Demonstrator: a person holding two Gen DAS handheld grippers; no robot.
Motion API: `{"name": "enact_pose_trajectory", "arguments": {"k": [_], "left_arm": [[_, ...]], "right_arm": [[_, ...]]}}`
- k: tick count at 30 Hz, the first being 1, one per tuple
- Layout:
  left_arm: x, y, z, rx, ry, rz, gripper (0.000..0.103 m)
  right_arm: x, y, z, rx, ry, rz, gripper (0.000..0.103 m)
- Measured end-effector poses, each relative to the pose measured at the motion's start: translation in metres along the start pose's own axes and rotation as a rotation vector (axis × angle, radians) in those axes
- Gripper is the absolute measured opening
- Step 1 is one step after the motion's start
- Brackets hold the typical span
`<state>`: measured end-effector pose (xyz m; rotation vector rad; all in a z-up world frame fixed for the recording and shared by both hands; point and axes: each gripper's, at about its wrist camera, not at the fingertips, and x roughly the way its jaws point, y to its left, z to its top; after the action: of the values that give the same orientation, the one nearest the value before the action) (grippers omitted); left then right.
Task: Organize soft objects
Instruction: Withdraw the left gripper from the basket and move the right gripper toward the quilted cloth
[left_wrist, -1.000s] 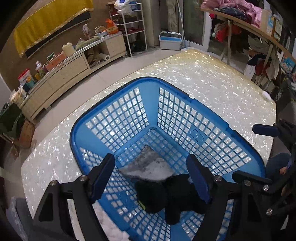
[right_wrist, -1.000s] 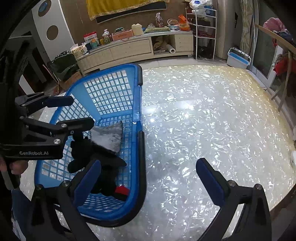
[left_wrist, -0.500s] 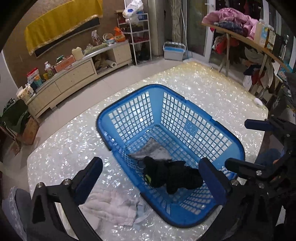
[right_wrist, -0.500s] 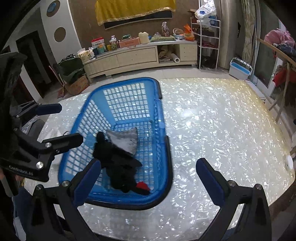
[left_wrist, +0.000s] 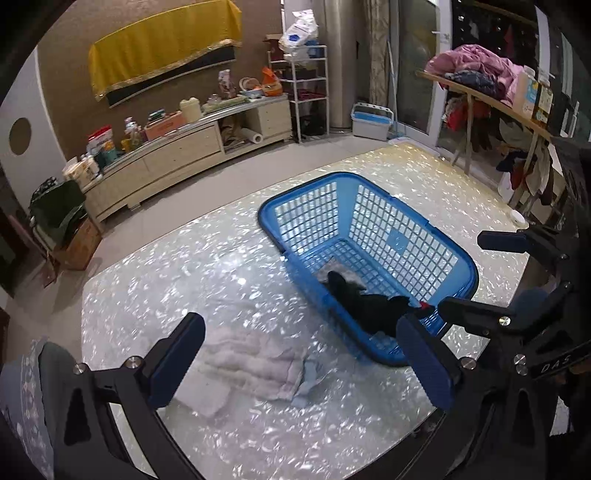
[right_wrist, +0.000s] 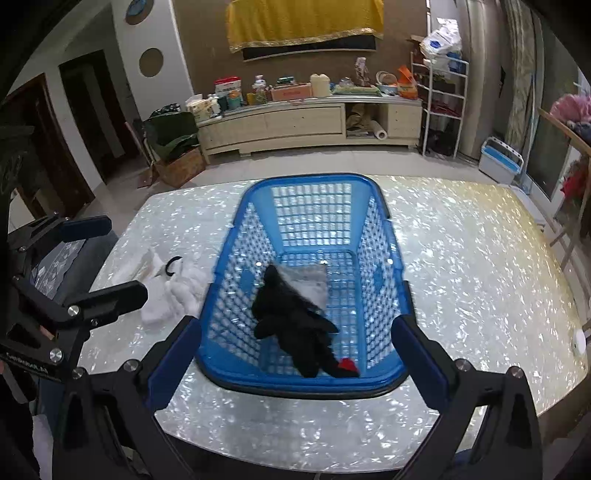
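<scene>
While both grippers are held above the table (right_wrist: 461, 266), the left gripper (left_wrist: 303, 354) and right gripper (right_wrist: 295, 354) are spread wide, nothing between them. A black garment (right_wrist: 295, 325) and grey cloth (right_wrist: 306, 282) are seen inside the blue basket (right_wrist: 310, 181); a white cloth (left_wrist: 251, 369) lies beside it.

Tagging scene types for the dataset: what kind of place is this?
Most likely a lived-in home living room. A long low cabinet cluttered with household goods lines the wall, clothes are heaped on a wooden rack, and a blue laundry basket sits on a shell-patterned table.
</scene>
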<state>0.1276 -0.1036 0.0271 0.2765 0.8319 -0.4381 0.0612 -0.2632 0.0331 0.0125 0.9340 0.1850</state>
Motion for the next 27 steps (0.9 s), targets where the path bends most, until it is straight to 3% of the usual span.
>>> {"name": "enact_pose_trajectory", "arguments": {"k": [17,27], "left_arm": [[-0.056,0.055,-0.066,-0.131,-0.021,0.073,0.103],[-0.062,0.094,-0.102,-0.205,0.012,0.126,0.103]], "right_arm": [[0.012,0.072,0.000,-0.162,0.011,0.067,0.103],[0.039,0.116,0.000,-0.255,0.058,0.113,0.103]]}}
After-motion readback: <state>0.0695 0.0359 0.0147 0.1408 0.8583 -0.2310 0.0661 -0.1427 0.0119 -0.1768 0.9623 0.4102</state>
